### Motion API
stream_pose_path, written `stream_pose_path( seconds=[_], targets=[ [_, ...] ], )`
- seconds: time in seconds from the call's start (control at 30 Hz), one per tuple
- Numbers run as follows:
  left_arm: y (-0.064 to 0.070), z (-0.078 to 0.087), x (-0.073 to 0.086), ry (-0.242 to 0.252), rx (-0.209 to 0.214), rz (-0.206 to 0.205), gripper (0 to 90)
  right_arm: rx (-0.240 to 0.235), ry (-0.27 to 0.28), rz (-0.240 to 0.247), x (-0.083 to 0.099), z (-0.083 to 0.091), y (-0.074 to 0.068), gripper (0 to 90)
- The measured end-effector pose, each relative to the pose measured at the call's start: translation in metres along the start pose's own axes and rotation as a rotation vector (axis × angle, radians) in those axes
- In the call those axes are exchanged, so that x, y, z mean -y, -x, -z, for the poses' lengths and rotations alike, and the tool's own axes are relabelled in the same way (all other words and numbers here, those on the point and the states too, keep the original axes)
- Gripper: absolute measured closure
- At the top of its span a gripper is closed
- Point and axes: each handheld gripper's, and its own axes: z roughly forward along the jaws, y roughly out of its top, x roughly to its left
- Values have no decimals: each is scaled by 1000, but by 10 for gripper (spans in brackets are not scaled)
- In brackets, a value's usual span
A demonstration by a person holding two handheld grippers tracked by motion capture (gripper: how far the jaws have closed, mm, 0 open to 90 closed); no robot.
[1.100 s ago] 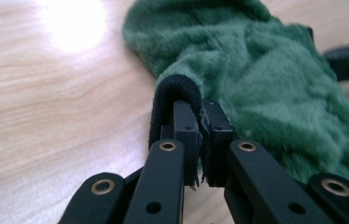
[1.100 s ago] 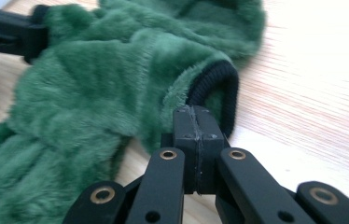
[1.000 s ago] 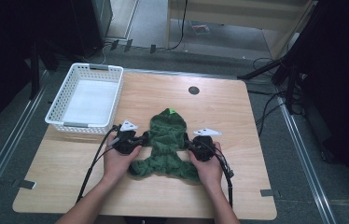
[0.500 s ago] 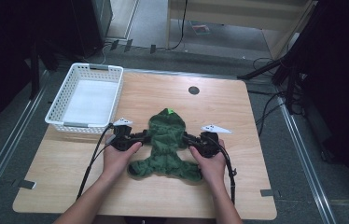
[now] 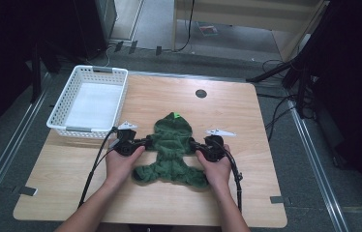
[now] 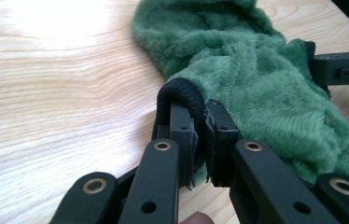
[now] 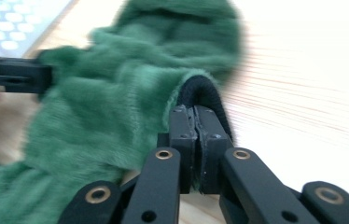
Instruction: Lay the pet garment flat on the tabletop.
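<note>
A fuzzy green hooded garment lies flat on the wooden table, hood pointing away from me. My left gripper is shut on the black cuff of its left sleeve. My right gripper is shut on the black cuff of the other sleeve. Each gripper view shows the green fleece spreading away from the jaws, with the opposite gripper at its far side.
A white perforated basket stands at the table's back left, close to my left hand. A dark round grommet sits near the far edge. Bare wood lies to the right of the garment and along the front edge.
Both hands have shifted slightly on the sleeves, and the right gripper view is blurred with motion. The garment stays in about the same spot.
</note>
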Motion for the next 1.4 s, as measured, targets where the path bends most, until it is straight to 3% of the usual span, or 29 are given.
stream_pose_path(
  seconds=[0.13,0.3,0.43,0.5,0.6,0.7,0.77,0.83,0.9,0.97,1.03,1.13,1.27,1.4],
  targets=[
    [-1,0,1,-14,-1,-5,842,7,10,-10,1,6,5,894],
    [-5,-3,2,-20,-7,13,845,51,12,17,0,13,2,897],
    [-4,-4,1,-16,7,18,793,29,-17,9,3,9,1,878],
    [-2,0,0,6,-17,4,664,8,-1,9,2,11,1,811],
    [3,12,-3,58,-23,-7,554,39,45,-6,-3,25,0,735],
    [7,25,-7,118,-3,9,547,62,116,-3,-11,40,-5,737],
    [9,26,-11,156,-18,7,592,57,141,21,-17,43,-11,738],
    [13,20,-16,163,-33,-6,631,25,147,67,-24,35,-23,731],
    [17,8,-21,130,-41,-24,655,21,129,107,-27,19,-32,722],
    [19,-3,-22,99,-57,-37,671,37,95,138,-28,3,-37,716],
    [15,-11,-21,65,-72,-27,693,84,35,165,-25,-13,-37,719],
    [6,-17,-18,27,-95,-20,713,115,-31,127,-20,-26,-27,735],
    [-2,-25,-17,21,-116,-10,723,132,-37,137,-23,-32,-21,746],
    [-3,-33,-29,14,-157,-11,728,156,-23,153,-31,-43,-18,755]
  ],
)
